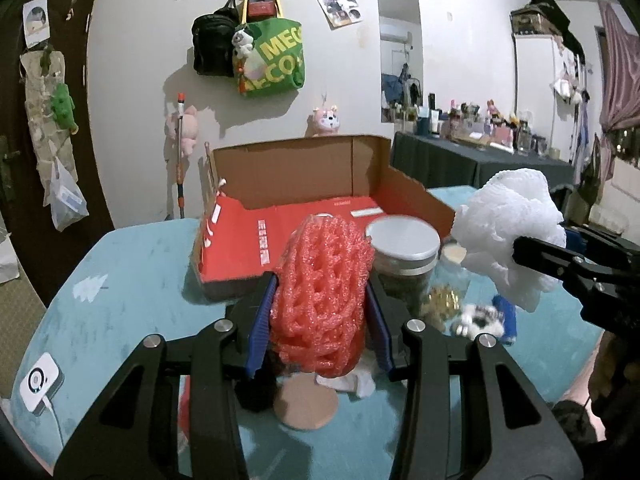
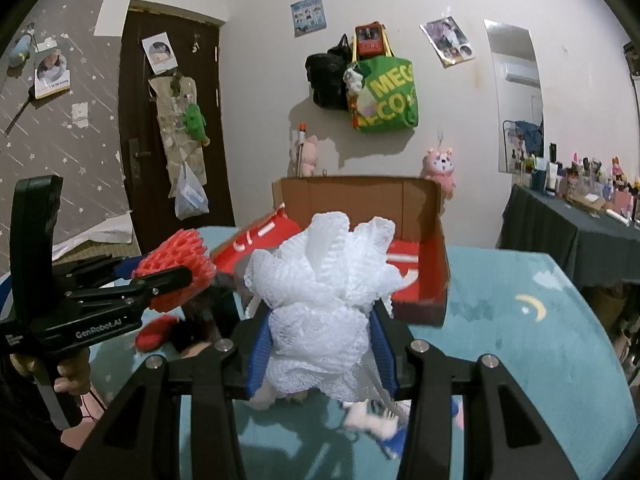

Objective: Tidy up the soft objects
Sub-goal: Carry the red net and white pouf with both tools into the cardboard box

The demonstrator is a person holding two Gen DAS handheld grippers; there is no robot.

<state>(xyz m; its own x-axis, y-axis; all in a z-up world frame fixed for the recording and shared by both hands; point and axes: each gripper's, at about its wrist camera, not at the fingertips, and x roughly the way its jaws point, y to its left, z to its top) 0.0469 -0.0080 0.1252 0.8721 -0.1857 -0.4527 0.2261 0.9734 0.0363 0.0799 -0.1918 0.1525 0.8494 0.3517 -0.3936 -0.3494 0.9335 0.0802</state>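
Table (image 1: 120, 280): covered in a teal cloth, bearing everything below.

Cardboard box (image 1: 288, 184): open, red floor inside, brown walls standing at the back and right; sits on the table beyond both grippers.

Left gripper (image 1: 320, 312): black frame, blue pads; jaws pressed against both sides of the red foam net, pinching it. Held above the table in front of the box.

Right gripper (image 2: 320, 344): same make; jaws clamped on the lower part of the white mesh sponge, lifted clear of the table, to the right of the left gripper.

White mesh sponge (image 2: 324, 280): puffy, ruffled, its upper part bulging above the pads.

Red foam net (image 1: 324, 292): open-weave sleeve, upright between the blue pads, its top rising past them.

Jar (image 1: 404, 256): grey lid, dark contents, on the table just right of the red net.

Round tan disc (image 1: 306, 404): flat on the cloth beneath the left gripper.

Small plush toy (image 1: 480, 316): black and white, blurred, lying on the table near the jar.
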